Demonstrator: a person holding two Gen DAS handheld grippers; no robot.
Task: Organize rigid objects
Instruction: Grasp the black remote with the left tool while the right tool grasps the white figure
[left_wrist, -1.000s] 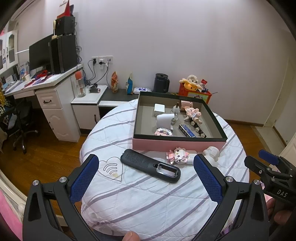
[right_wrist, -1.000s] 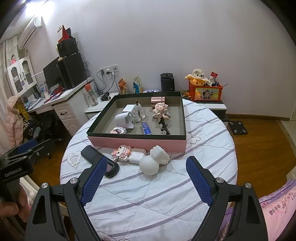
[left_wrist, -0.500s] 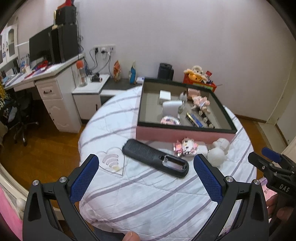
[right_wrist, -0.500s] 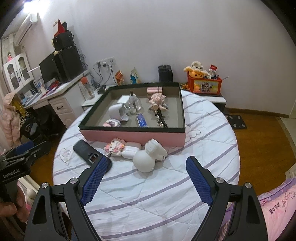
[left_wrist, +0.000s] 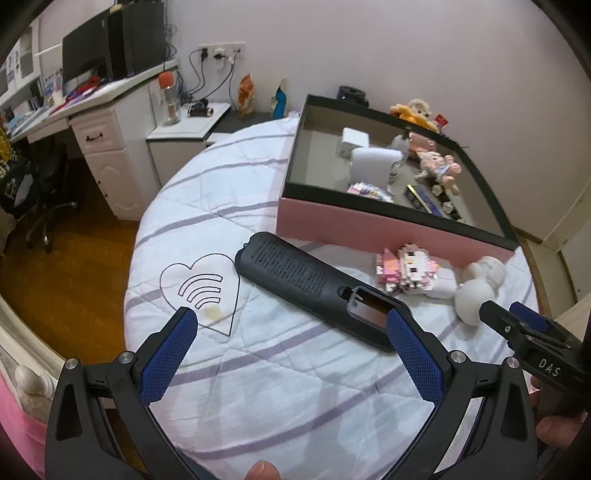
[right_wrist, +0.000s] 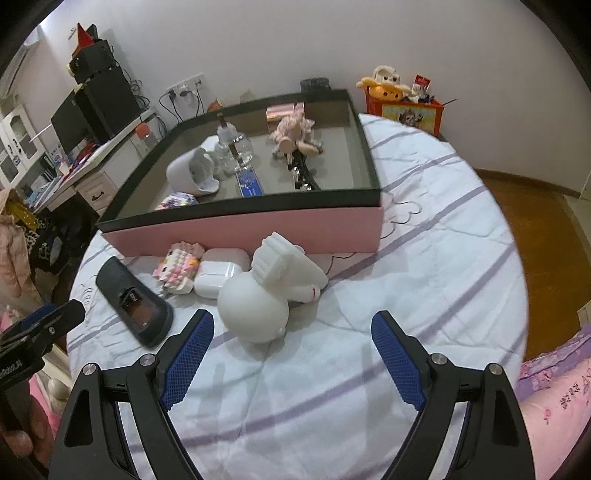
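The remote (left_wrist: 317, 291), black and face down, lay on the quilted round table (left_wrist: 280, 373) just ahead of the left gripper (left_wrist: 291, 358), whose fingers stood spread and empty. It looked stiff, light and smooth-backed, and its battery bay was open at the near end. A hold across the narrow sides near the middle would probably serve best, clear of the open bay.

The white figurine (right_wrist: 266, 295) lay on its side at about 11 o'clock of the right gripper (right_wrist: 291, 363), whose fingers were likewise spread and empty. It looked hard, rounded and perhaps slippery, possibly brittle. The blocky upper part seemed a surer place to pinch than the ball-like base.

Beside it, touching each other, sat a white earbud case (right_wrist: 216, 278) and a pink brick toy (right_wrist: 179, 267), which might shed pieces if squeezed. All lay just before the pink wall of the box (right_wrist: 258, 230).

The box, at 12 o'clock, already held a white cup on its side (right_wrist: 192, 173), glass bottles (right_wrist: 236, 146), a doll (right_wrist: 295, 133), a blue flat item (right_wrist: 249, 182), a rose-gold case (right_wrist: 282, 110) and some smaller pieces. Bare floor remained at its left.
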